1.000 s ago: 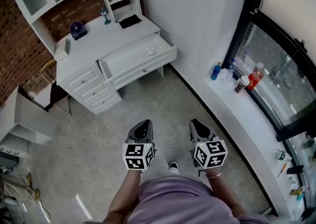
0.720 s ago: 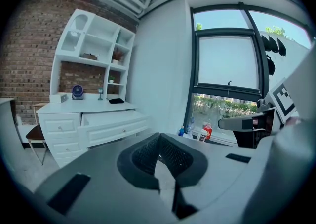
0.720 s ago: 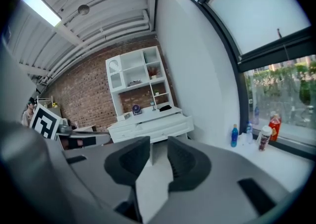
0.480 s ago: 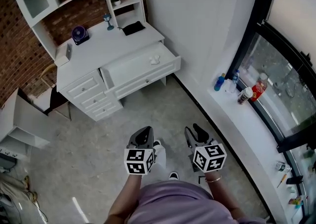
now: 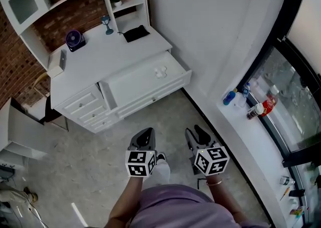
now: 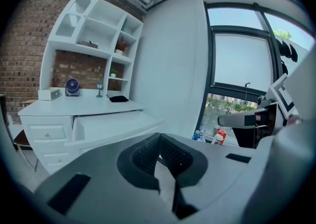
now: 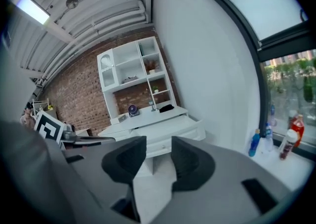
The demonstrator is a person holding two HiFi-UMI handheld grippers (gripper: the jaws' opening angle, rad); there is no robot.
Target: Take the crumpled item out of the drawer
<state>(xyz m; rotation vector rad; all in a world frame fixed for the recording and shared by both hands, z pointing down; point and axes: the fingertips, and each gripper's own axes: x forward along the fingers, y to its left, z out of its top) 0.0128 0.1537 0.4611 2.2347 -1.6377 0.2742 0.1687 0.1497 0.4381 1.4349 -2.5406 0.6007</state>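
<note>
A pale crumpled item lies inside the pulled-out drawer of the white table, towards the drawer's right end and well apart from both my claws. On the table top behind it stand a small purple fan, a blue goblet and a flat black item, under white shelving set against a brick wall. I stand back on the grey floor with both claws held low in front of me, pointing towards the table. My left claw has its jaws pressed together with nothing between them. My right claw has its jaws parted and opening, with only floor and the far table showing through the gap. To my right, a blue bottle and a red bottle sit on the windowsill.
</note>
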